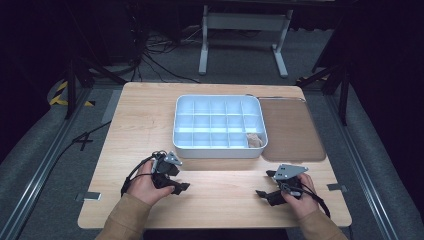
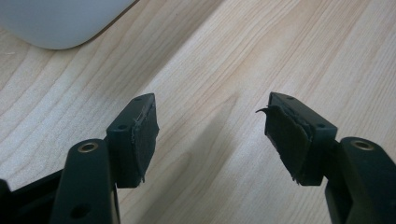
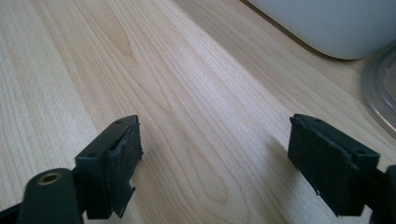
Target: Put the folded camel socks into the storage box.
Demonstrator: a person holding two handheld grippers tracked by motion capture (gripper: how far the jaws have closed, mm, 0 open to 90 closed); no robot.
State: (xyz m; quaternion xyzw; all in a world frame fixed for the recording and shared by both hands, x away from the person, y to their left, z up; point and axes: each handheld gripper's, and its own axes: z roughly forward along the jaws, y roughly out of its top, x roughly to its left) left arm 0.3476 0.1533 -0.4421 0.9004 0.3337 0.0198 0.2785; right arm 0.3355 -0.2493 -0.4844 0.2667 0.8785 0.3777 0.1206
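Both claws, left [image 1: 181, 179] and right [image 1: 266, 184], gape empty, near the white tray [image 1: 218, 147].

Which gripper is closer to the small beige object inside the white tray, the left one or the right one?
Right. The right gripper is just below and slightly right of the beige object in the tray's near right corner; the left gripper is farther left of it.

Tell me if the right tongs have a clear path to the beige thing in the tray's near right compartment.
Probably yes. The right tongs stand open and empty over bare table, and the beige thing lies uncovered in the white tray, with its clear lid off to the side. They would have to come in over the tray's near wall.
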